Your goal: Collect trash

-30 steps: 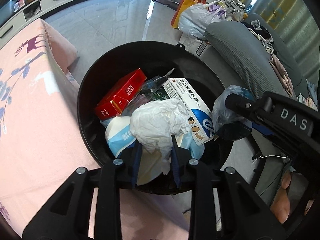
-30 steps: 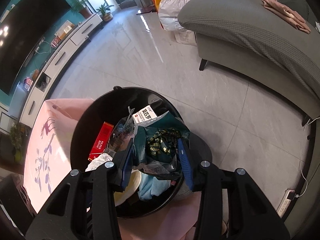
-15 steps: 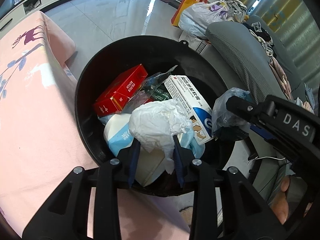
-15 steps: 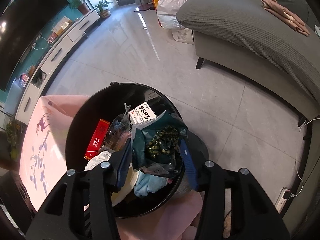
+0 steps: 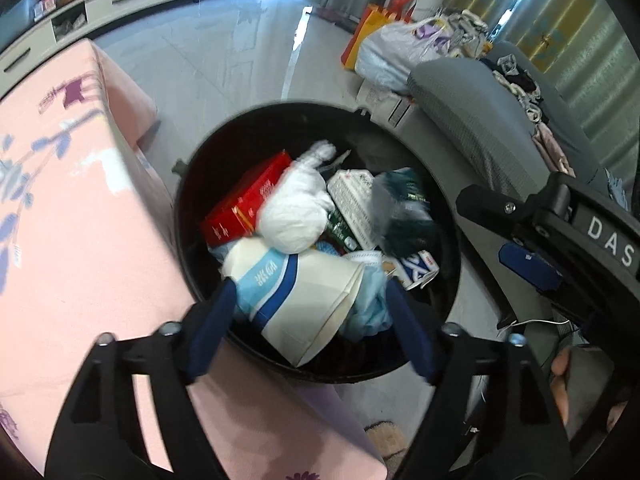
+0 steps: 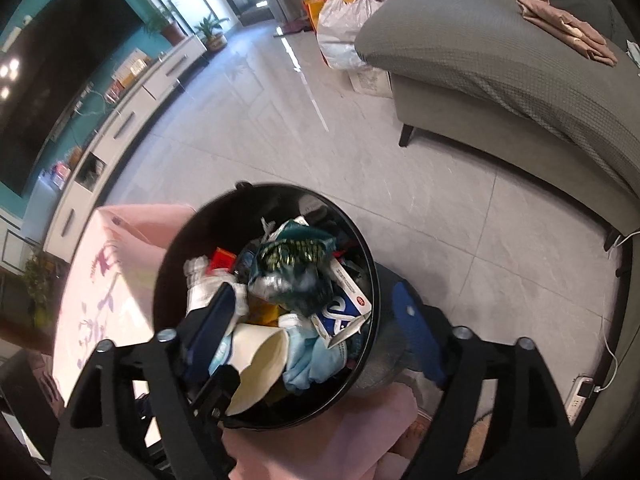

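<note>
Both your grippers are spread wide with nothing between the fingers. Your left gripper (image 5: 308, 320) points down and forward, and your right gripper (image 6: 316, 328) sits just to its right.

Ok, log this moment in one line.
left gripper: open | right gripper: open | tissue wad, green wrapper: in black bin

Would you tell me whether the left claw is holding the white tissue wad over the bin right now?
No, the left claw is open and empty, and the tissue wad lies in the bin.
</note>
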The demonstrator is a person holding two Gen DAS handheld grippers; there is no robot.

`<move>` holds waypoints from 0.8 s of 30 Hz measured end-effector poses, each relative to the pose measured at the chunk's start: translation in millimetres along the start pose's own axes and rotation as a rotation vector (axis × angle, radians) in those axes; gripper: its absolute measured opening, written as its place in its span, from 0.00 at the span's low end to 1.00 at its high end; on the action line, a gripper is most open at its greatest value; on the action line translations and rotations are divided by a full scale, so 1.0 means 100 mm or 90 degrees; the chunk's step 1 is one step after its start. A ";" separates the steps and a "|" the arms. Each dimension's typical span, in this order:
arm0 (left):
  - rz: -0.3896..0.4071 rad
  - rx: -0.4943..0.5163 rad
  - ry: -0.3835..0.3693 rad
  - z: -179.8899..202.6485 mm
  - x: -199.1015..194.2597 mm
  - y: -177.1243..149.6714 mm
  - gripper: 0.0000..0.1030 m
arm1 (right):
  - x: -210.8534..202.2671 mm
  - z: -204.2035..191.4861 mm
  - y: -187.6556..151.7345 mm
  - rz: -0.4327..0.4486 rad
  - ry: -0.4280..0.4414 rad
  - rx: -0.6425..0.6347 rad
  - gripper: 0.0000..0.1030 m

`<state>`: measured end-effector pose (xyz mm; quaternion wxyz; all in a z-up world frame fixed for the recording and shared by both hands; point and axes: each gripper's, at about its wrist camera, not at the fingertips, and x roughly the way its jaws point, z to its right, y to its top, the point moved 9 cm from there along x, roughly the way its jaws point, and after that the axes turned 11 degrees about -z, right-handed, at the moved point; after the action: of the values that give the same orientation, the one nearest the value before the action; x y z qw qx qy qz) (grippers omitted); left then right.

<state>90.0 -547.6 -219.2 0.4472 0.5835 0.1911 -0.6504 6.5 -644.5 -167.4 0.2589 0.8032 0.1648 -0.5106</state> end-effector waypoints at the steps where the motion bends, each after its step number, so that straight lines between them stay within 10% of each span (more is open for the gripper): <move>1: 0.010 0.002 0.004 0.00 -0.07 0.00 0.84 | -0.04 -0.01 0.00 0.007 0.005 -0.001 0.82; 14: 0.126 0.016 0.040 -0.05 -0.94 -0.19 0.97 | -0.55 -0.11 -0.03 0.089 0.005 -0.030 0.97; 24: 0.120 0.047 0.049 0.04 -1.08 -0.46 0.97 | -0.67 -0.06 -0.07 0.113 -0.068 -0.046 0.97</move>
<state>42.3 -487.7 -129.9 0.4769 0.6395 0.1284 -0.5892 -21.4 -635.5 -106.1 0.3404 0.7763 0.0973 -0.5216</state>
